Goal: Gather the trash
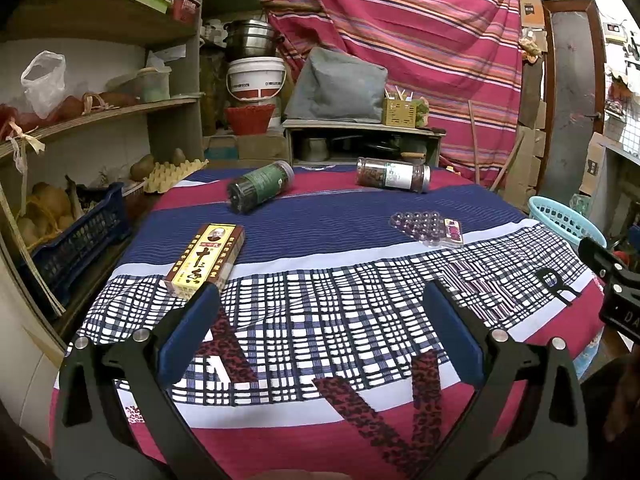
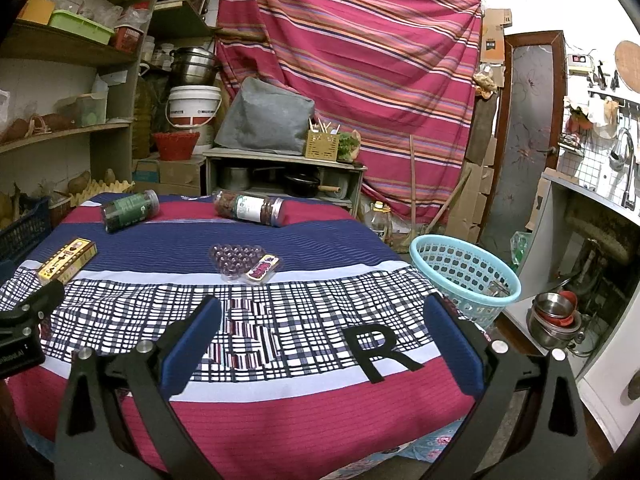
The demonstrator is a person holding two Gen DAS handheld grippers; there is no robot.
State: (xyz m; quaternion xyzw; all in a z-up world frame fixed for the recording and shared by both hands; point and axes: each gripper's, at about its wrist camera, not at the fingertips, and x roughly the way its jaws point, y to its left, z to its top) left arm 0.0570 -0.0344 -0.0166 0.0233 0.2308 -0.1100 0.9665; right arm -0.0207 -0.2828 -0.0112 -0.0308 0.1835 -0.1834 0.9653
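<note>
A yellow-brown carton (image 1: 206, 258) (image 2: 67, 261) lies on the patterned tablecloth (image 1: 340, 308) (image 2: 280, 320) at the left. Farther back lie a green-labelled jar (image 1: 261, 187) (image 2: 130, 210) and a white-labelled jar (image 1: 394, 175) (image 2: 250, 208), both on their sides. A clear plastic blister tray (image 1: 428, 228) (image 2: 244, 262) rests near the middle right. My left gripper (image 1: 320, 300) hovers open over the near cloth, its left finger close to the carton. My right gripper (image 2: 324, 312) is open above the near edge, empty. A light blue basket (image 2: 466, 276) (image 1: 566, 222) stands off the table's right side.
Shelves with bags, a dark blue crate (image 1: 76, 240) and an egg carton (image 1: 172, 174) line the left. A low cabinet (image 2: 284, 176) with pots sits behind the table before a striped curtain. Steel bowls (image 2: 554, 320) and a counter stand at the right.
</note>
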